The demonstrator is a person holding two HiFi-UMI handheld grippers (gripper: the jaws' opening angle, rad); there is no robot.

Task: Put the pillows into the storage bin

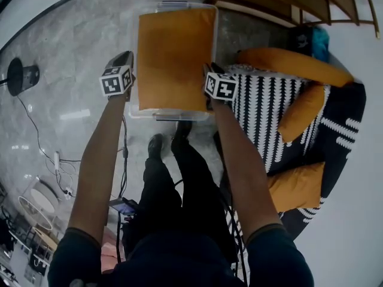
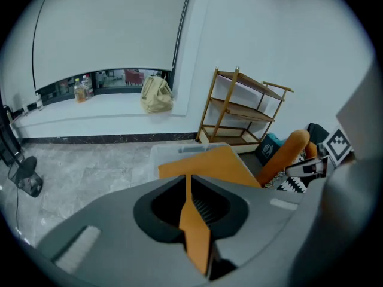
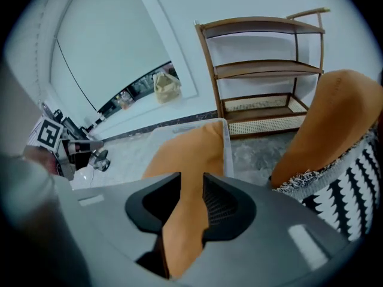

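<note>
Pillow: the orange pillow [image 1: 173,55] is spread flat across the storage bin [image 1: 179,6], probably so it drops in squarely.
Left gripper [image 2: 188,203]: clenched on the pillow's left edge.
Right gripper [image 3: 187,208]: grasping the right edge, which keeps the pillow level.

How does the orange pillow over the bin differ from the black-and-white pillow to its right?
The orange pillow is plain; the black-and-white pillow is patterned, with a fringed edge. The orange pillow lies across the clear storage bin; the black-and-white pillow sits outside it, beside other orange pillows. The left tongs and right tongs pinch the orange pillow's side edges; the black-and-white pillow is not gripped. Both look roughly rectangular.
</note>
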